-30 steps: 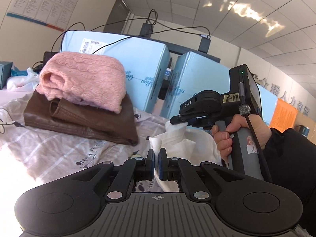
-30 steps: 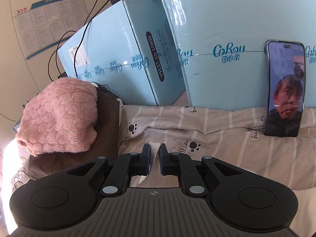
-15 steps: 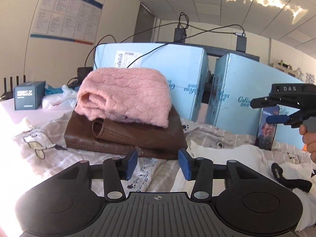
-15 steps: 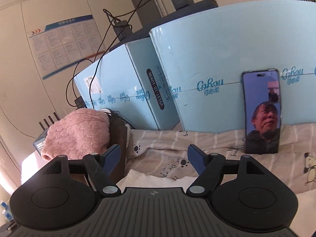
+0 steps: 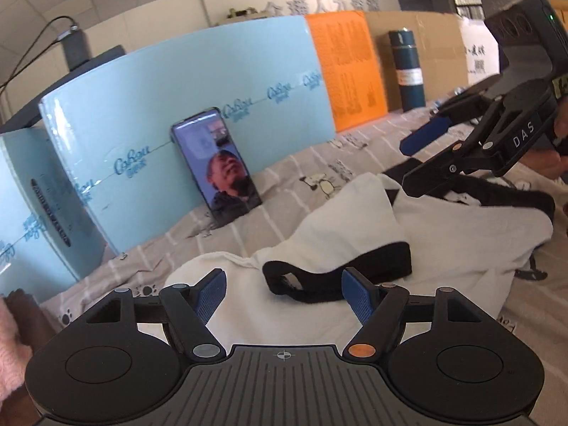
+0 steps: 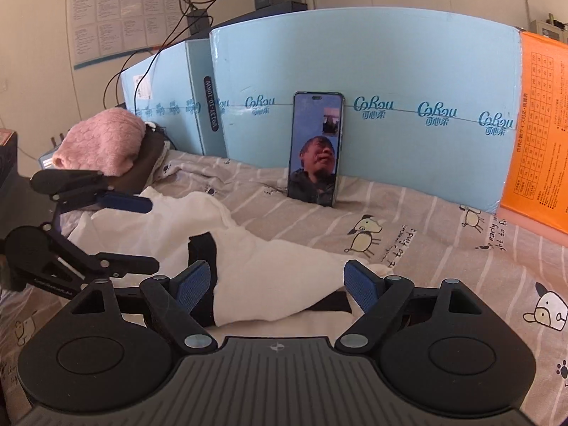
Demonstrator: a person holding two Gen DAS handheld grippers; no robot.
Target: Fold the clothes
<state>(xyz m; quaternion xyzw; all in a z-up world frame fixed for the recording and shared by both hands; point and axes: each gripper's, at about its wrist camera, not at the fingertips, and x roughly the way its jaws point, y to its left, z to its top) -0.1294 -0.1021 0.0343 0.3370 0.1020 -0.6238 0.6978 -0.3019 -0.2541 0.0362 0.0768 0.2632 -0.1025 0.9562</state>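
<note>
L wrist view: left gripper (image 5: pixel 284 296) jaws wide, empty, over white garment (image 5: pixel 337 234) w/ black trim, rumpled on cartoon-print bedsheet (image 5: pixel 312 174). Looks light, soft, floppy; prob best pinched at a hem or corner.

R wrist view: right gripper (image 6: pixel 277 284) also wide, nothing held, garment just ahead. Phone (image 6: pixel 316 149) leans on blue cartons (image 6: pixel 390 71); pink sweater (image 6: pixel 103 138) stacked far left.

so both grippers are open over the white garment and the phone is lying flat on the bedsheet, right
Not quite. The phone is not lying flat: it stands upright on the bedsheet, leaning against the blue box, as the right wrist view shows. The rest holds: the left gripper and the right gripper are both open over the white garment.
</note>
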